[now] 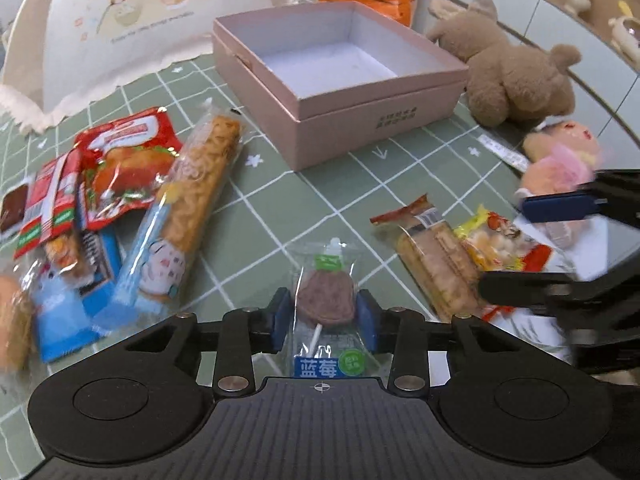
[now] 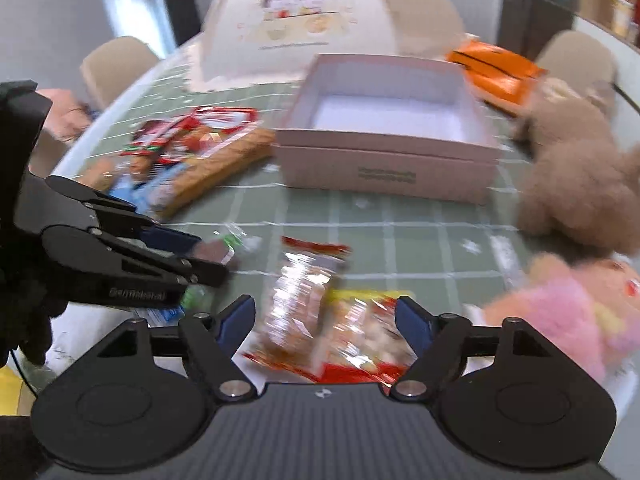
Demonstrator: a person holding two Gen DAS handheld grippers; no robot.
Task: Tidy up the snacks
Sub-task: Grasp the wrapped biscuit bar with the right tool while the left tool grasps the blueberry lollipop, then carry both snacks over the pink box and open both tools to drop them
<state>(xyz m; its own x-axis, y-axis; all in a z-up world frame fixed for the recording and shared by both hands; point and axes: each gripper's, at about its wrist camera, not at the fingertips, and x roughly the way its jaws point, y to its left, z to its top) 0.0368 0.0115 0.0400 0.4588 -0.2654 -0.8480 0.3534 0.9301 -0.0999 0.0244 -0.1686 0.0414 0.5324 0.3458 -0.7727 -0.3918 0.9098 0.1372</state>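
The left tool grips a wrapped blueberry lollipop just above the desk. The right tool hangs open over two snack packets, the empty pink box beyond.

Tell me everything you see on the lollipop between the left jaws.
The lollipop is a flat, purplish-brown disc on a white stick, sealed in a clear plastic wrapper with a blue label at the stick end. It lies on the green checked tablecloth, stick toward the camera. The left gripper has its blue jaws against the wrapper's sides.

Home dining room: checked tablecloth, mesh food cover, chairs.
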